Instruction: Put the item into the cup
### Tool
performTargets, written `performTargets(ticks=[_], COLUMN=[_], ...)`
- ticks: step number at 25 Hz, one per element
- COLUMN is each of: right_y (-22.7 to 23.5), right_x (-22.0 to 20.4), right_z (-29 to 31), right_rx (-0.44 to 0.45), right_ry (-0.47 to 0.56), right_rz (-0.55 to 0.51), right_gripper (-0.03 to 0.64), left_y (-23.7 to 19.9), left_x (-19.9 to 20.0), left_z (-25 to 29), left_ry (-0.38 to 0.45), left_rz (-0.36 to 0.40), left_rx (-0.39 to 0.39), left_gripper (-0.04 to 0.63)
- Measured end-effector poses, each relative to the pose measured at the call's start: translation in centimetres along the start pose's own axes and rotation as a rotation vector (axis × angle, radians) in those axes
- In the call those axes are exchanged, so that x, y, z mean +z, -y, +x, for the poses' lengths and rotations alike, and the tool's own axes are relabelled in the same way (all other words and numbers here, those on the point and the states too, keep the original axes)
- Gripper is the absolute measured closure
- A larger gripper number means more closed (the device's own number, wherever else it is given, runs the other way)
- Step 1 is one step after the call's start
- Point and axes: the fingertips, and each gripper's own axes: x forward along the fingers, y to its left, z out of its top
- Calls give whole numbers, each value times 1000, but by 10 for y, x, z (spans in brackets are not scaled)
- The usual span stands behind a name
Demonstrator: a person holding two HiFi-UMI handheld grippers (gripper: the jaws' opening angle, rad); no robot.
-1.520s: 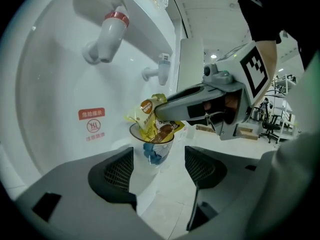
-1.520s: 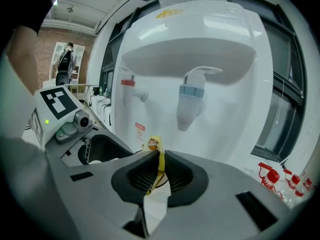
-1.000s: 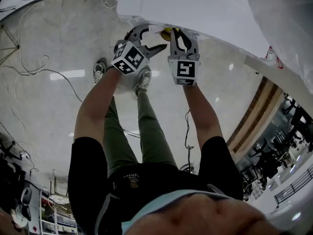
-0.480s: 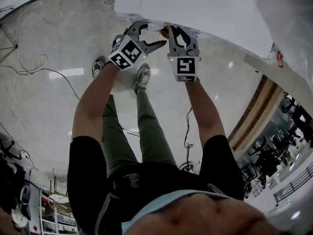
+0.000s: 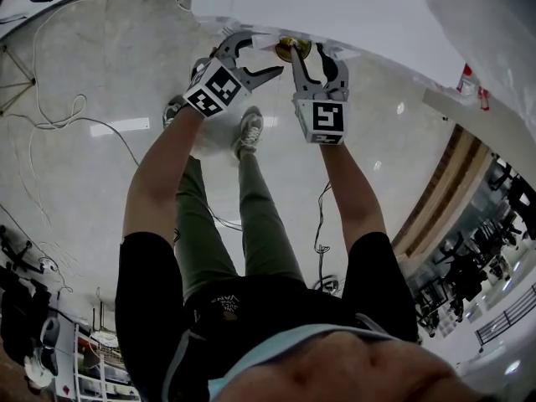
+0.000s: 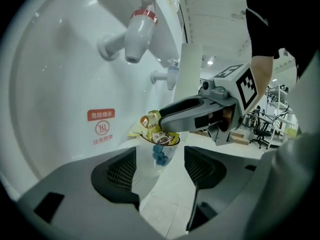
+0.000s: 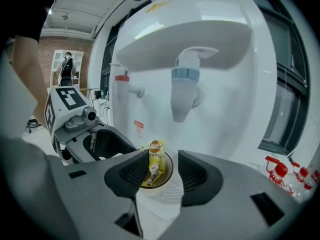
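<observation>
White and glossy, a water dispenser (image 7: pixel 200 49) fills the background, its red tap (image 6: pixel 141 29) and blue tap (image 7: pixel 184 84) jutting out above the work. Below those 2 taps the left gripper (image 6: pixel 160 160) is closed on the paper cup (image 6: pixel 162 154), 1 pad against each side wall, holding it upright. The yellow sachet (image 7: pixel 153 159) stands on end inside that cup, its top poking above the rim. The right gripper (image 7: pixel 160 170) has just been opening its jaws, and they stand wide. The sachet is between them, but neither pad presses on it, so this gripper holds nothing. By my reading the drop is made and the step in hand is the release. The next move calls for the right gripper to back up and out without brushing the sachet's top or the rim, while the left holds the cup level.
</observation>
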Motion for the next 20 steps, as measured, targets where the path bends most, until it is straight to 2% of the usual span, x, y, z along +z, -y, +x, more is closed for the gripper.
performTargets(ticks=[11,15,18,20], right_y=[1,-1,-2,0], right_x=[4,16,31,45], right_z=[-43,-66,-88,-103], right_rx=[-98,-127,-155,-178], right_ry=[-42,-59,-63,-56], right_rz=[147,177,189,203], right_gripper=[453,454,487,513], left_y=[21,35,48,56], left_x=[15,37,59,76], left_z=[-36,-54,-70,-81], left_ry=[-14,-19,-23,-21], left_rz=[-34,-24,-5,13], left_rx=[-6,-28,-51,-61], left_gripper=[275,275,278,307])
